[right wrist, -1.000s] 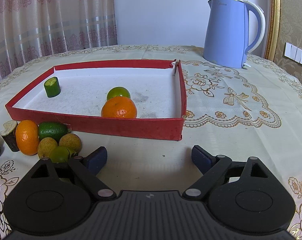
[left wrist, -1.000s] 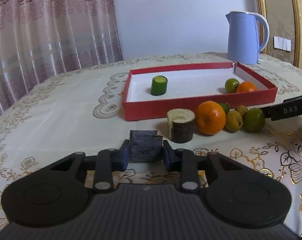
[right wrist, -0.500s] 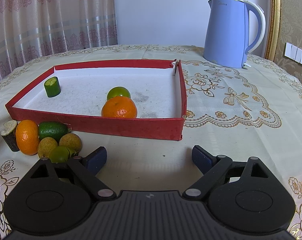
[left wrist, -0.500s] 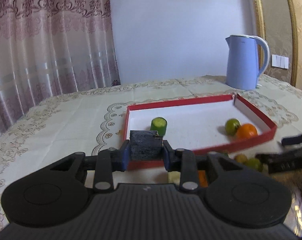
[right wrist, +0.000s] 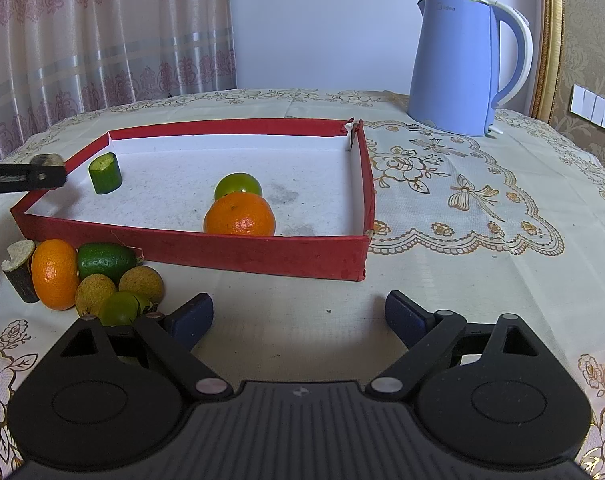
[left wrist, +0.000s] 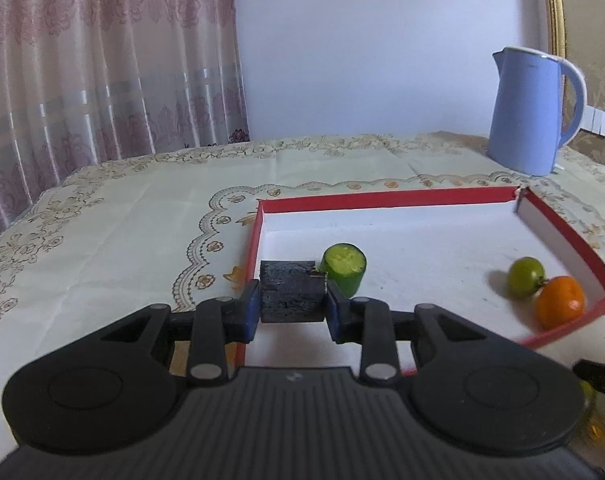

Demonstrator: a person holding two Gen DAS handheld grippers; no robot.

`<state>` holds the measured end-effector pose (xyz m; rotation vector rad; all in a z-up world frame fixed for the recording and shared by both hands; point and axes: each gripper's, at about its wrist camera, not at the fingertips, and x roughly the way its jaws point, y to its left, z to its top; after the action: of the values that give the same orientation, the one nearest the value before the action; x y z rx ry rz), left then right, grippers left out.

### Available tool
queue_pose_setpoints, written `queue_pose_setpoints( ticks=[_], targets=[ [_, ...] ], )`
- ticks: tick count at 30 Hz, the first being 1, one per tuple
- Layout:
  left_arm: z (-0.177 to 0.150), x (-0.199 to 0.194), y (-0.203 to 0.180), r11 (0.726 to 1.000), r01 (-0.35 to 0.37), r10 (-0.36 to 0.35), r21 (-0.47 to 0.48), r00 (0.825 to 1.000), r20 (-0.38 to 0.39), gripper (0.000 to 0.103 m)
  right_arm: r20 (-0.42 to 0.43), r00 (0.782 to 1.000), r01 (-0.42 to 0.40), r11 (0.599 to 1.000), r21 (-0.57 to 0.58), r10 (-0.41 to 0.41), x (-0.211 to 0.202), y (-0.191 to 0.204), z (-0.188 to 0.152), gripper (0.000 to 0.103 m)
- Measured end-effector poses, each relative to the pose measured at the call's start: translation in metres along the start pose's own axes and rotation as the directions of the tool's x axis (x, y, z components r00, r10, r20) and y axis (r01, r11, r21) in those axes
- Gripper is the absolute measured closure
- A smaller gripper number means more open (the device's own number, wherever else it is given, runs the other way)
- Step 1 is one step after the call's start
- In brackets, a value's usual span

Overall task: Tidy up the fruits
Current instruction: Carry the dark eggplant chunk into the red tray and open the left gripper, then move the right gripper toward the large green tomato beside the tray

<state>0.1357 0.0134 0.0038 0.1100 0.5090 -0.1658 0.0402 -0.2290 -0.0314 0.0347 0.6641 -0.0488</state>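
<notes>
Carrying the dark chunk over the tray

Holding my left gripper (left wrist: pixel 292 312) tilted gently downward, I have its blue pads clamped on a dark chunk (left wrist: pixel 292 296), rough and blackish with a flat cut face. It hangs above the near-left corner of the red tray (left wrist: pixel 382 199), just before the green cut cylinder (left wrist: pixel 344 274). My right gripper (right wrist: pixel 298 314) sits low over the tablecloth (right wrist: pixel 462 248) with jaws spread wide and nothing between them.

A second ago the chunk was down beside the fruit pile outside the tray; now it has been lifted and carried across the tray's edge. The right gripper has not moved.

The tray is shallow cardboard, white inside, holding a glossy orange (right wrist: pixel 239 216) and a green citrus (right wrist: pixel 238 186). Outside lie another orange (right wrist: pixel 54 274), a bark-skinned stub (right wrist: pixel 20 270), green and brownish fruits.
</notes>
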Motion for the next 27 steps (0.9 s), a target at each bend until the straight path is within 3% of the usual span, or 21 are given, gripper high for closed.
queue_pose_setpoints(
  ticks=[10, 13, 15, 18, 20, 27],
  targets=[
    [0.001, 0.032, -0.007, 1.0, 0.009, -0.007, 0.017, 0.997, -0.08, 0.073, 0.0, 1.0, 0.0, 1.0, 0.0, 0.0, 0.0, 0.0, 0.0, 0.008],
    [-0.001, 0.031, -0.006, 1.0, 0.007, -0.006, 0.012, 0.997, -0.073, 0.071, 0.0, 1.0, 0.0, 1.0, 0.0, 0.0, 0.0, 0.0, 0.0, 0.008],
    [-0.001, 0.03, -0.006, 1.0, 0.007, -0.006, 0.012, 0.998, -0.065, 0.066, -0.001, 1.0, 0.0, 1.0, 0.0, 0.0, 0.0, 0.0, 0.0, 0.008],
    [-0.002, 0.027, -0.008, 0.999, 0.029, -0.028, 0.015, 0.998, -0.055, 0.049, -0.001, 1.0, 0.0, 1.0, 0.0, 0.0, 0.0, 0.0, 0.0, 0.008],
    [-0.003, 0.022, -0.01, 0.999, 0.033, -0.033, 0.018, 0.999, -0.04, 0.03, -0.001, 1.0, 0.0, 1.0, 0.0, 0.0, 0.0, 0.0, 0.0, 0.008],
    [-0.007, 0.002, -0.007, 0.998, 0.063, -0.063, -0.008, 0.998, -0.012, 0.026, -0.001, 1.0, 0.0, 1.0, 0.0, 0.0, 0.0, 0.0, 0.0, 0.007]
  ],
)
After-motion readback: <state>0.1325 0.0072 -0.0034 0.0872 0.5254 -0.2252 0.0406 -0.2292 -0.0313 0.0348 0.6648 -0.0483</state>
